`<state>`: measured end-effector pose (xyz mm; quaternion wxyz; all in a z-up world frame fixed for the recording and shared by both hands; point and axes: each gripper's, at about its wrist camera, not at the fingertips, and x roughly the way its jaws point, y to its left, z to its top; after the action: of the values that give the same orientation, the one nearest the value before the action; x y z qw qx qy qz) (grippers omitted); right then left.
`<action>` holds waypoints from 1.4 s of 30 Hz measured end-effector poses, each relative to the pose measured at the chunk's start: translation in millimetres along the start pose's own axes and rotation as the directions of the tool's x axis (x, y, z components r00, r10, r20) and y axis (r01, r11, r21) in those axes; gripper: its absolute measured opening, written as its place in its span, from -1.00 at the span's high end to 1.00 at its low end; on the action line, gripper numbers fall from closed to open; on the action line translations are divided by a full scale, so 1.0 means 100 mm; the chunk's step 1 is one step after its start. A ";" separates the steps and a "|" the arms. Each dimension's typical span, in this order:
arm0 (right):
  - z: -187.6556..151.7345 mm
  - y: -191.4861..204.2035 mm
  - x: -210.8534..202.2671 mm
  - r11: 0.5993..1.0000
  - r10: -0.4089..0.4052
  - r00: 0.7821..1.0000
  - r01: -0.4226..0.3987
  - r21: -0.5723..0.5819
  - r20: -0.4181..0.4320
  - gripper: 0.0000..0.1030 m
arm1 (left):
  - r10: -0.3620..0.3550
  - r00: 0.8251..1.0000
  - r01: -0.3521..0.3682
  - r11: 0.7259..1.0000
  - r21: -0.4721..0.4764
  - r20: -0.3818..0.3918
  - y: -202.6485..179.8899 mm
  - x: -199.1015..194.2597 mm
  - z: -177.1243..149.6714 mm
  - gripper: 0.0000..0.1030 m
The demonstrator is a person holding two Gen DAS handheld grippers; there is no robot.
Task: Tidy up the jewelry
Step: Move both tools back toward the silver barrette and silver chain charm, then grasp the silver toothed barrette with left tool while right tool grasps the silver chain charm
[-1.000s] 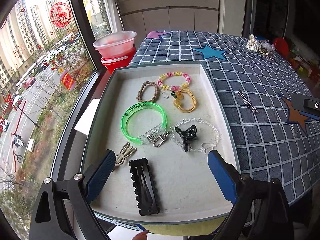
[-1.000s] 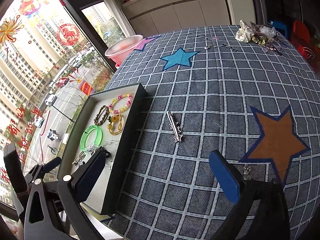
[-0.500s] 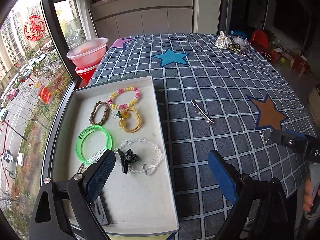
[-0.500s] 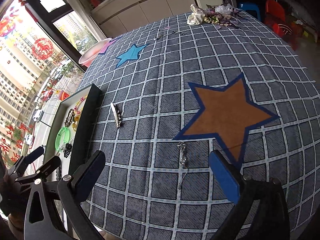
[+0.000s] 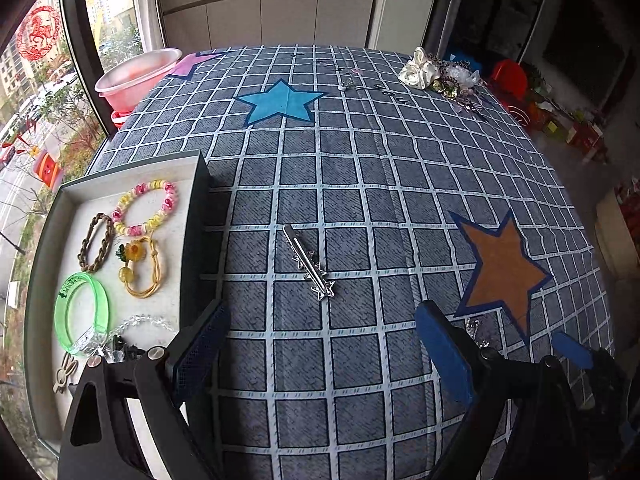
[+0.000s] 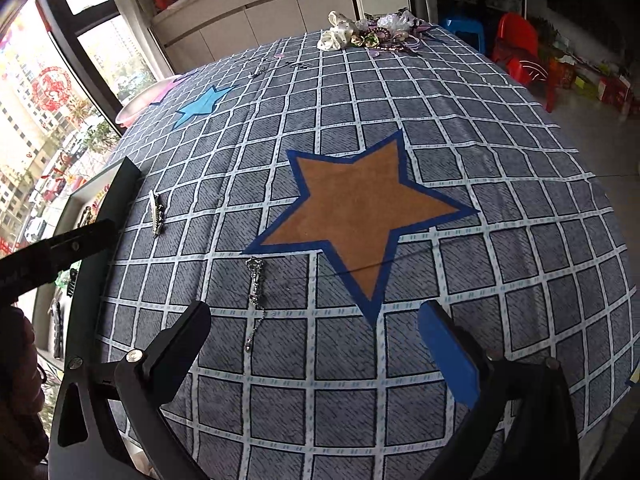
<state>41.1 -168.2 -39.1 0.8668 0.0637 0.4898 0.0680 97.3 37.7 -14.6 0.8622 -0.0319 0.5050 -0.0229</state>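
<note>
Two grippers, both spread wide and empty. Left gripper (image 5: 320, 354) hangs over the checked tablecloth (image 5: 360, 184) just right of the jewelry tray (image 5: 192, 216); right gripper (image 6: 316, 340) hangs over the cloth near the orange star patch (image 6: 360, 208).

Nearest loose item: a silver chain pendant (image 6: 254, 280) lies just ahead of the right gripper, offset toward its left finger, touching neither. Further out, a silver star hair clip (image 5: 310, 266) lies on the cloth between tray and orange star, directly ahead of the left gripper. The tray holds a green bangle (image 5: 82, 312), a clear bead bracelet (image 5: 140, 322), a yellow cord bracelet (image 5: 140, 268), a brown braided band (image 5: 96, 242) and a pink-yellow bead bracelet (image 5: 146, 208). Far edge: a heap of fabric-flower pieces (image 6: 368, 34) and small items I cannot identify.

Risks, judged: the pendant is thin and flat, so pads may close on cloth and bunch it, or catch only the chain end and let it swing. The clip is slim metal; a skewed pinch could flick it away. The tray wall is raised; a low carry could snag.

View differences: the left wrist shows tray contents; the right wrist sees only its dark rim edge-on. The right wrist shows the pendant whole; in the left wrist it is mostly hidden behind the finger.
</note>
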 end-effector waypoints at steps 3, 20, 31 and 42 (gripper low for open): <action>-0.01 0.01 0.02 1.000 -0.015 1.000 0.015 -0.023 0.004 -0.99 | 0.018 1.000 -0.018 1.000 -0.019 -0.024 -0.03 0.18 0.07 -0.92; 0.02 0.41 0.29 0.980 -0.070 0.997 0.074 -0.185 0.028 -0.74 | 0.090 0.994 -0.092 0.995 -0.037 -0.065 0.02 0.69 0.23 -0.91; 0.01 0.56 0.30 0.966 -0.078 0.996 0.085 -0.245 0.039 -0.39 | 0.046 0.998 -0.045 0.998 0.045 -0.034 -0.13 0.64 0.26 -0.03; 0.04 0.56 0.27 0.974 -0.051 0.998 0.054 -0.219 0.021 0.85 | -0.012 1.000 0.013 0.996 0.089 -0.019 -0.14 0.46 0.15 0.60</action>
<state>55.3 -108.6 -50.0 0.8738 -0.0448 0.4741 0.0983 132.6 21.1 -46.6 0.8579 0.0037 0.5113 -0.0511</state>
